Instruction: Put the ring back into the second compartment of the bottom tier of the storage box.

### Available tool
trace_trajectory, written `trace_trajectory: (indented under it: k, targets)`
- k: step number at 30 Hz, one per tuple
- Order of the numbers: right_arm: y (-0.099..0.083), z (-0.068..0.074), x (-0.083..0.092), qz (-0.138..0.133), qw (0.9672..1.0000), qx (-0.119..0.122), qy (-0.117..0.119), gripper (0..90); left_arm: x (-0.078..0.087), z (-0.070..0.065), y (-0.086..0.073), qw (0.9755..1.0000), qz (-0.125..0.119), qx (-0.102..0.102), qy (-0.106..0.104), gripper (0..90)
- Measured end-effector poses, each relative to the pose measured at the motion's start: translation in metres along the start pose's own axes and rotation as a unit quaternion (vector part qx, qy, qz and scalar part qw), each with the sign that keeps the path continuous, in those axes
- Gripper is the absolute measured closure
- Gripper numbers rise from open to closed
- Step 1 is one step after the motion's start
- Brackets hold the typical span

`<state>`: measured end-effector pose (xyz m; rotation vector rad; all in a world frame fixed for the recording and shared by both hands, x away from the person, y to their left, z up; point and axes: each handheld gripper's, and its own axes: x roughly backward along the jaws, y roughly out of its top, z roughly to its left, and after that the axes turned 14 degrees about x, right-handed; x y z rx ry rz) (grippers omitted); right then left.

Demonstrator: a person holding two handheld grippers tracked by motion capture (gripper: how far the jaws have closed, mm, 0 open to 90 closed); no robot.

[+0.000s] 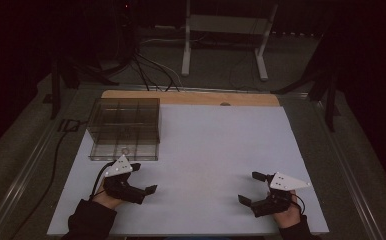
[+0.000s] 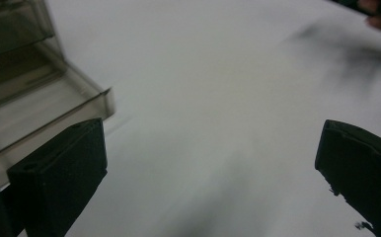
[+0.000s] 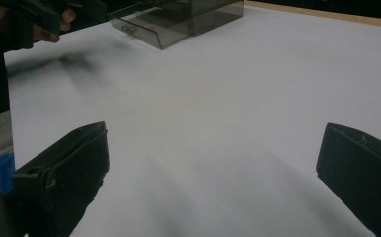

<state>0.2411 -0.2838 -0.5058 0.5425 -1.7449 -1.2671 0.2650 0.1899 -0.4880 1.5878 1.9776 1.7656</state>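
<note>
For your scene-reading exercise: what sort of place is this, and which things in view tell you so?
Probably a lab or workshop set up for recording. A white table bears only a clear plastic box, cables trail over the floor, and a metal stand rises behind.

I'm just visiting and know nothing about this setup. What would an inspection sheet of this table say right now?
Surface: white sheet over a wooden tabletop, bare in the middle.
Job's things: smoky clear drawer box at the far left, a small round knob on its front.
Clutter: nothing seen on the sheet.
Grippers: left tongs open, just in front of the box; right tongs open, near the right front corner. Both hold nothing.
Cables: black leads on the floor behind the table; one trails along the left side.
Surroundings: dark room, white frame legs beyond.
</note>
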Motion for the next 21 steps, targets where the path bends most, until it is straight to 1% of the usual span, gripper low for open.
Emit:
trace_trajectory:
  k: [4, 8, 13, 17, 21]
  targets:
    - [0.000, 0.000, 0.000, -0.001, 1.0000, 0.000, 0.001, 0.0, 0.006, 0.004, -0.007, 0.9999, -0.003, 0.006, 0.010, 0.6]
    - [0.000, 0.000, 0.000, -0.001, 1.0000, 0.000, 0.002, 0.0, 0.012, 0.006, -0.011, 0.9998, -0.003, 0.001, 0.020, 0.6]
    - [0.000, 0.000, 0.000, 0.000, 1.0000, 0.000, 0.001, 0.0, 0.018, 0.011, -0.017, 0.9995, -0.010, 0.006, 0.028, 0.6]
    - [0.000, 0.000, 0.000, 0.001, 1.0000, 0.001, 0.000, 0.0, 0.020, 0.013, -0.020, 0.9994, -0.012, 0.014, 0.030, 0.6]
    - [0.000, 0.000, -0.001, 0.002, 1.0000, 0.001, 0.001, 0.0, 0.019, 0.012, -0.019, 0.9995, -0.012, 0.010, 0.029, 0.6]
